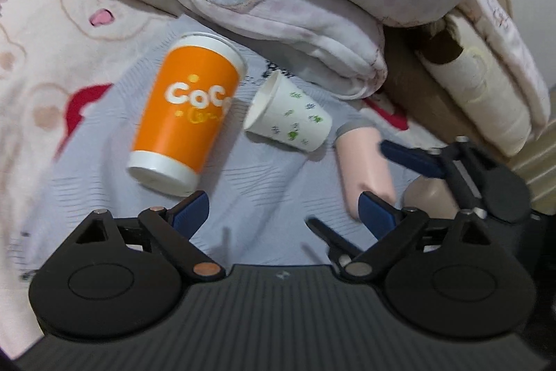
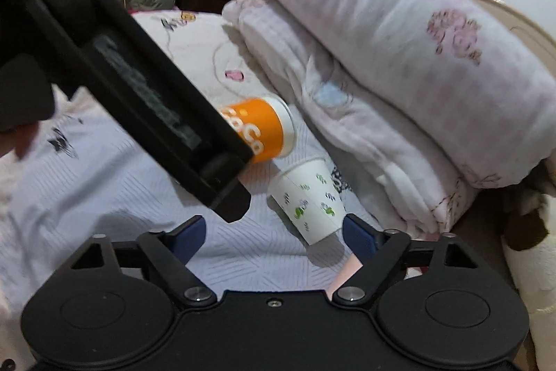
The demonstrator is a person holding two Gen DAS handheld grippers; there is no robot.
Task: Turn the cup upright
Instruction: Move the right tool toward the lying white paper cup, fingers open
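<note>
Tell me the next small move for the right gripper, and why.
Probably ease the right gripper forward so its open fingers straddle the white cup. That cup lies on its side on the bed sheet, base toward the gripper, nothing gripped yet. The orange cup also lies tipped, nearer the open left gripper.

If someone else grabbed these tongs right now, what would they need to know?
Left tongs: open, empty, hovering just short of the orange cup.
Right tongs: open, empty, one finger beside the base of the white cup.
Both cups lie on their sides on the bed, next to the folded blankets.
Done: nothing gripped.
Left: grip a cup and stand it upright.
</note>
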